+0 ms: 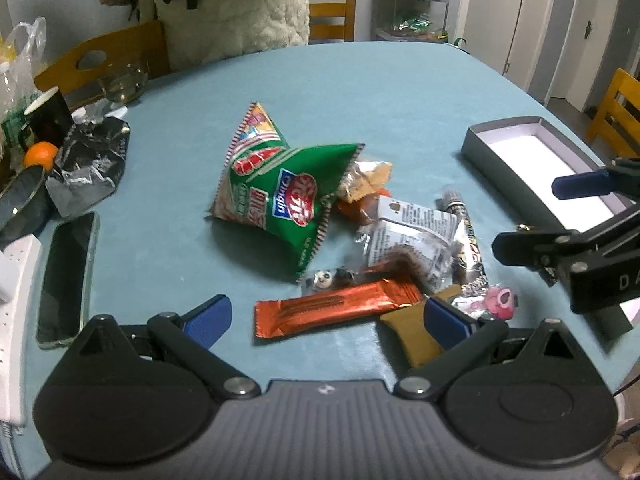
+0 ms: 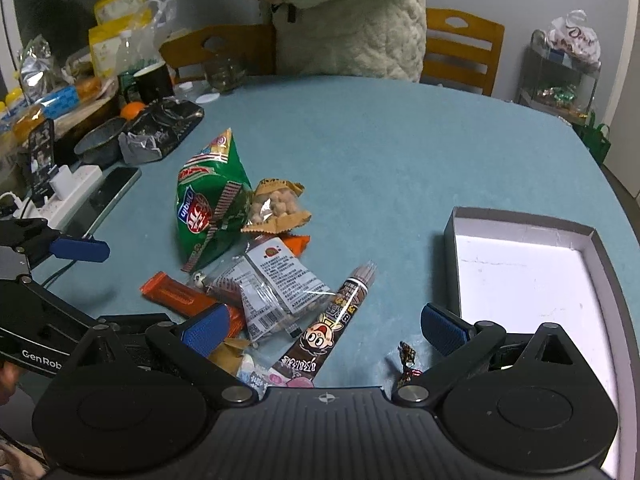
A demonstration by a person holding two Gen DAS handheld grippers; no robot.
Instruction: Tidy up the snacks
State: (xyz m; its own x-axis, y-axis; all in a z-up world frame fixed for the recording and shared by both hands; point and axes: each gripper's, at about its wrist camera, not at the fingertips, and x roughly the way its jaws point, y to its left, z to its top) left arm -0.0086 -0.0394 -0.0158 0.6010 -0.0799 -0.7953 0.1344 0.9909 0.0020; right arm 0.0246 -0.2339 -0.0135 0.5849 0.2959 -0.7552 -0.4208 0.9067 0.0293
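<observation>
The snacks are heaped on the blue table (image 2: 400,140) just left of the open grey box (image 2: 516,280), which is seen to hold nothing: a green chip bag (image 1: 280,196) at the far side of the pile, an orange bar (image 1: 336,312) and a brown stick packet (image 2: 332,320) at the near side. Both tongs are held spread and empty, the left gripper (image 1: 326,318) over the orange bar and the right gripper (image 2: 324,328) over the stick packet beside the box. A single flat packet is best pinched across its narrow width, lifted clear of its neighbours, and laid flat in the box.

snacks (image 1: 360,236): loose pile, mid-table | box (image 2: 520,276): open, empty, right
</observation>
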